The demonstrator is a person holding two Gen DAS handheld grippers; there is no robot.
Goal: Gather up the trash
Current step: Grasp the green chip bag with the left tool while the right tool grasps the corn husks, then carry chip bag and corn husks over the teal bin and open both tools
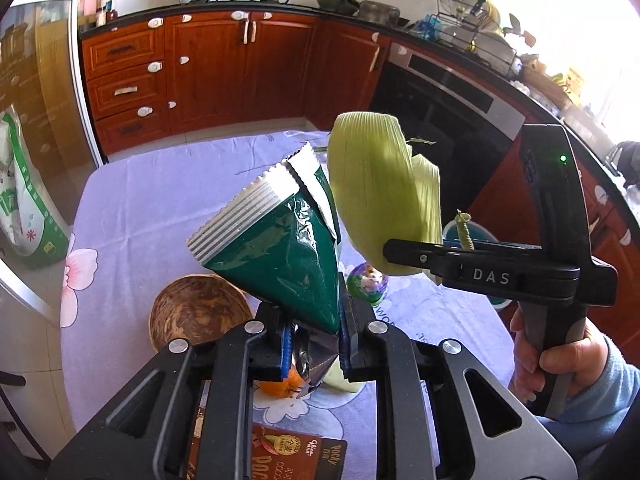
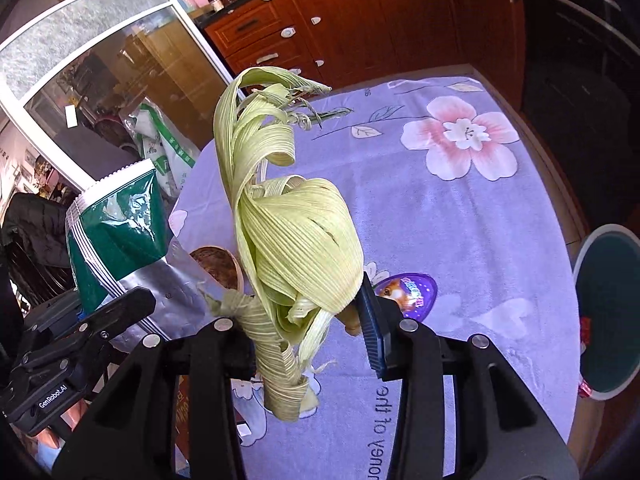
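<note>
My left gripper (image 1: 316, 344) is shut on the lower corner of a dark green foil snack bag (image 1: 280, 240), which stands up above the table. The same bag (image 2: 120, 220) shows at the left of the right wrist view, held by the left gripper (image 2: 120, 308). My right gripper (image 2: 312, 320) is shut on a bundle of pale green corn husk (image 2: 296, 240), lifted off the cloth. In the left wrist view the husk (image 1: 372, 184) hangs from the right gripper (image 1: 412, 256), which a hand holds at the right.
The table (image 2: 460, 220) wears a purple floral cloth. On it lie a purple egg-shaped wrapper (image 2: 408, 290), a coconut-shell bowl (image 1: 196, 308), an orange (image 1: 280, 384) and a brown Pocky box (image 1: 296, 456). A round teal container with a white rim (image 2: 608, 312) stands beside the table's right edge.
</note>
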